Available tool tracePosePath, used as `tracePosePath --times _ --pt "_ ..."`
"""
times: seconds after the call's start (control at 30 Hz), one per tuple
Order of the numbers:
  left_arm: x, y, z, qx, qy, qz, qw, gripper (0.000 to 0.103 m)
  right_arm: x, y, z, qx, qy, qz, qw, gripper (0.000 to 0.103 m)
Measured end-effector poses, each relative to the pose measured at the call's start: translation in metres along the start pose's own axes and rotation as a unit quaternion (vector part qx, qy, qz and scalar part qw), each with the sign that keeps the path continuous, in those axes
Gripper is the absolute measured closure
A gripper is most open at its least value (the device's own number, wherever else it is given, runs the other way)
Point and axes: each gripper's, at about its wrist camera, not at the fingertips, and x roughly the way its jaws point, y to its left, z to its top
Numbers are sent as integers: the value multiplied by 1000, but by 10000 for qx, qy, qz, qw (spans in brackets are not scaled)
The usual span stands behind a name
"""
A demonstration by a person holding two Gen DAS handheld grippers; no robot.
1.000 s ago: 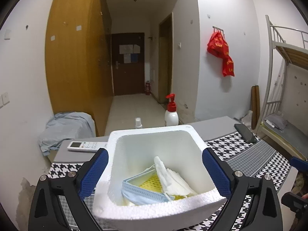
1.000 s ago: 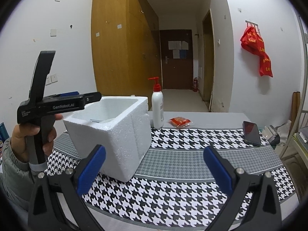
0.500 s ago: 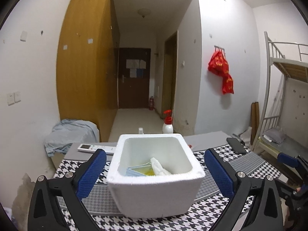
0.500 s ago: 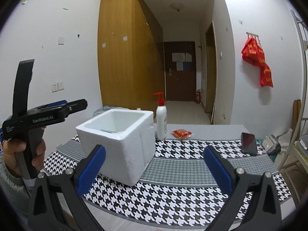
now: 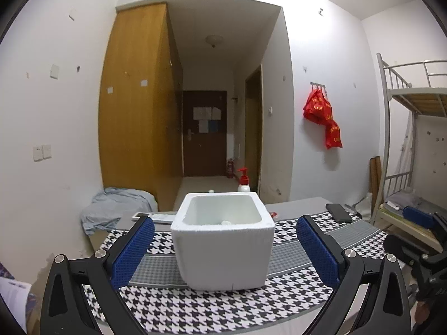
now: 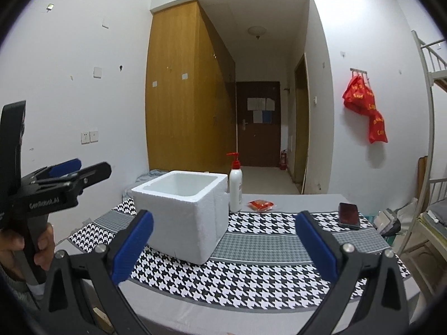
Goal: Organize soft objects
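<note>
Houndstooth table (image 5: 223,307) – foam box (image 5: 223,248) farther off; both hand-held grippers (image 5: 223,251) (image 6: 223,247) pulled back, jaws wide, empty.

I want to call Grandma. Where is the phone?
The phone lies flat on the table's right side in the right wrist view, on the houndstooth cloth, right of the red packet and far from the foam box.

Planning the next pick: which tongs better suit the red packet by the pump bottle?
Probably right: the right tongs face the small red plastic packet unobstructed; the white square foam box blocks the left tongs.
</note>
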Motion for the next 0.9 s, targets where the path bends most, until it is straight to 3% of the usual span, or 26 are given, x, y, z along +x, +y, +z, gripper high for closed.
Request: tracePosePath --times 0.3,0.9 --pt "-20 -3 -31 25 -151 213 9997 1 -20 1 -25 -9 -108 29 9999 0" --pt "-25 -6 -44 7 -87 177 9998 1 -18 0 -40 64 73 50 9999 0"
